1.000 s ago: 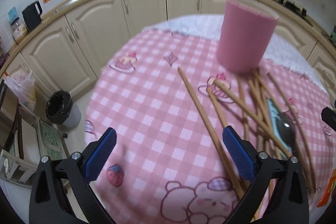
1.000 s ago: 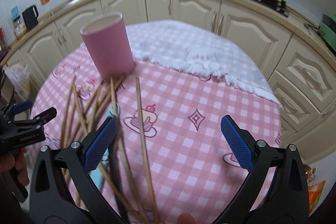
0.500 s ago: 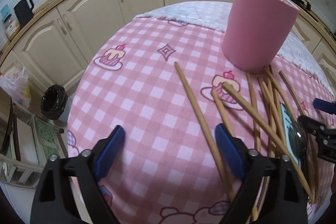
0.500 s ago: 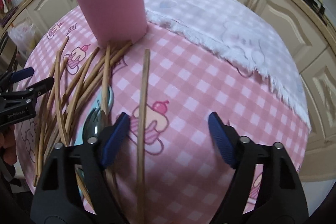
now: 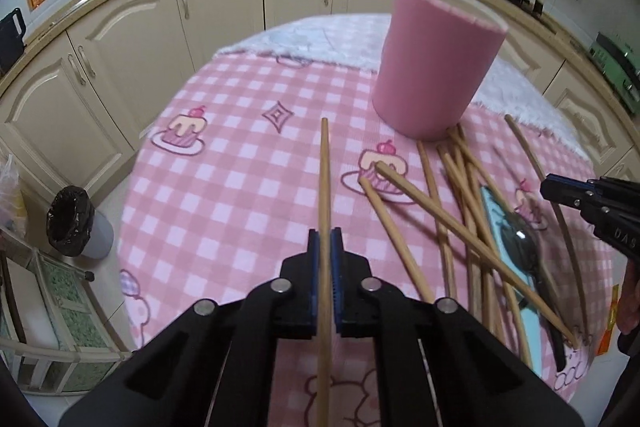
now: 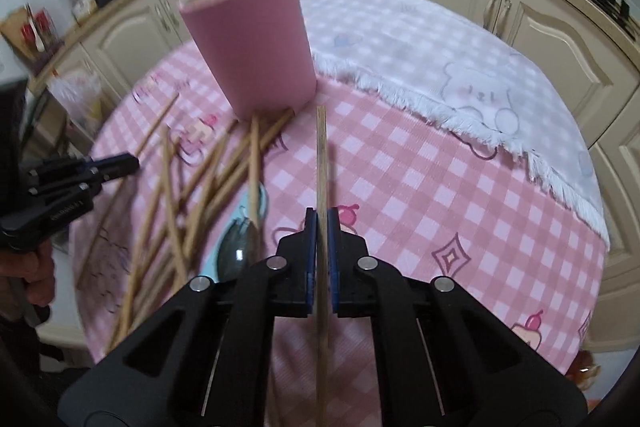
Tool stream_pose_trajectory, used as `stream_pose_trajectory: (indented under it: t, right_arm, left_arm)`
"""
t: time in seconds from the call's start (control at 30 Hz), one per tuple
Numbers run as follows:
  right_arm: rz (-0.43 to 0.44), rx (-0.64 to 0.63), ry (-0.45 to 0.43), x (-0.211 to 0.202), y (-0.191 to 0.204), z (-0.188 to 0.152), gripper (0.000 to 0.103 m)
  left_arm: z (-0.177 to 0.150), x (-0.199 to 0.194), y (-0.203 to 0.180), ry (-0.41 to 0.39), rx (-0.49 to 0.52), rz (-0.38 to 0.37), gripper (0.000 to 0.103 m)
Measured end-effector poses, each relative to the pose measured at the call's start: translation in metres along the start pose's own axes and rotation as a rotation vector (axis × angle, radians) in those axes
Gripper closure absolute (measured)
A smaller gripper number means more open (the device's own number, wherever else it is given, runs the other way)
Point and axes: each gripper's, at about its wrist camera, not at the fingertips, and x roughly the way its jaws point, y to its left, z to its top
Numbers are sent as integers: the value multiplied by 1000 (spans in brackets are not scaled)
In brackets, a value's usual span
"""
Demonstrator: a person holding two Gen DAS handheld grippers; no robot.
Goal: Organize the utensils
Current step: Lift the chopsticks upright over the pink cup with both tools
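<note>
While both hands tip their tools steeply down toward the table, the left gripper (image 5: 325, 247) pinches one wooden chopstick (image 5: 325, 179) between its blue pads, the stick running straight ahead over the pink checked cloth (image 5: 224, 187). The right gripper (image 6: 321, 227) is likewise clamped on a second chopstick (image 6: 321, 155), whose tip ends just short of the upright pink cup (image 6: 256, 43). Between the two tools lies the loose pile of chopsticks (image 5: 460, 211), crossing a dark spoon (image 5: 520, 247).
</note>
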Motion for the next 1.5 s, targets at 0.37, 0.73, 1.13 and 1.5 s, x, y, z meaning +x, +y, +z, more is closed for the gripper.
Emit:
stream_pose_trajectory:
  t: [0.37,0.73,1.13,1.5]
  right_arm:
    - [135,87,-328,-72,0,19,97]
    - [194,82,-518,-110,10,63,97]
    - [179,89,-761,-120,22,161,97]
    - [126,104,-719,-70,8,181,97]
  left_arm:
    - [21,-76,3,-332,-27,-99,98]
    - [82,-117,-25,-637,30,-199,98]
    - [166,-109,-52,-872,4,-283,98]
    - [181,-45,-58,-841,-13,-275,98]
